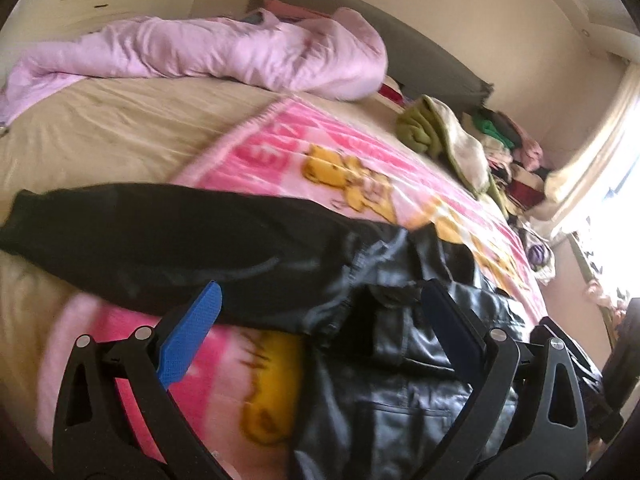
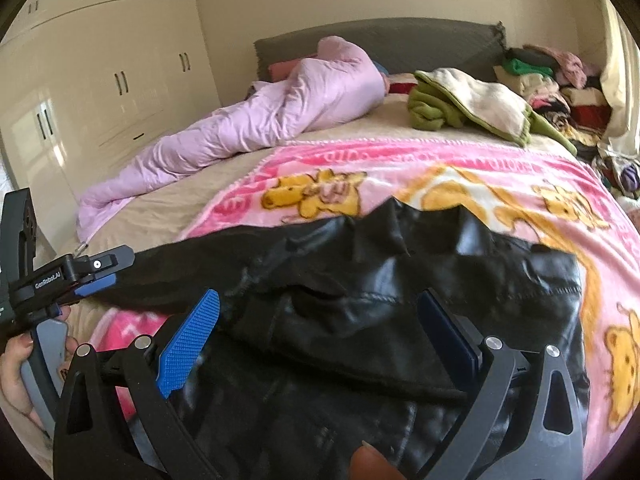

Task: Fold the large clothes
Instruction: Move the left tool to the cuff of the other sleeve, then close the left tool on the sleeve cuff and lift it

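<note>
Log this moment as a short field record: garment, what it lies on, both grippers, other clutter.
garment: black jacket, spread out, one sleeve stretched sideways
surface: pink blanket on the bed
left gripper: open, above the jacket, holding nothing
right gripper: open, above the jacket, holding nothing
other: lilac duvet bunched near the headboard; green and cream blanket; clothes pile in the corner

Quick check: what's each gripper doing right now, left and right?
Left gripper: open, over the black jacket, holding nothing.
Right gripper: open, over the same jacket, holding nothing.
</note>
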`<action>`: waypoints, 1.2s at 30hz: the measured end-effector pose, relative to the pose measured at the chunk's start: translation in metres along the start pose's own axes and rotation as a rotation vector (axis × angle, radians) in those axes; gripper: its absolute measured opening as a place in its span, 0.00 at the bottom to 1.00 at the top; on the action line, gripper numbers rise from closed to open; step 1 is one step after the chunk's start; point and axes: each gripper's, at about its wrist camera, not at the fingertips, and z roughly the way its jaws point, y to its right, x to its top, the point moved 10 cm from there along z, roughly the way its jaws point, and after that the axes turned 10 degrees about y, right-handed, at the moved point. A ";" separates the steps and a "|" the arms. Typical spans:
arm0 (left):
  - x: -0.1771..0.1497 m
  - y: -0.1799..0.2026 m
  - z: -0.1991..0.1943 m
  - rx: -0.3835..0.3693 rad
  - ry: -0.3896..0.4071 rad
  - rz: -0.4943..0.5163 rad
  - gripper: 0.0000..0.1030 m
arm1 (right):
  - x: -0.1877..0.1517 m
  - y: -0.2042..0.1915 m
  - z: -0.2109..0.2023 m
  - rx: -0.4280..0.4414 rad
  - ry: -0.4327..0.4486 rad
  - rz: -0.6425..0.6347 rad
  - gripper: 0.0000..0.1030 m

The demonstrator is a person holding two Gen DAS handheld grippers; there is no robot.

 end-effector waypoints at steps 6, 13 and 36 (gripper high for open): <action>0.010 -0.025 -0.006 0.036 0.001 0.002 0.91 | 0.013 -0.024 0.010 0.054 0.011 -0.007 0.96; 0.018 -0.069 -0.010 0.118 0.019 -0.019 0.91 | 0.018 -0.050 0.030 0.095 -0.011 -0.027 0.96; 0.015 -0.192 -0.007 0.261 0.006 -0.296 0.91 | 0.002 -0.155 0.079 0.245 -0.097 -0.141 0.96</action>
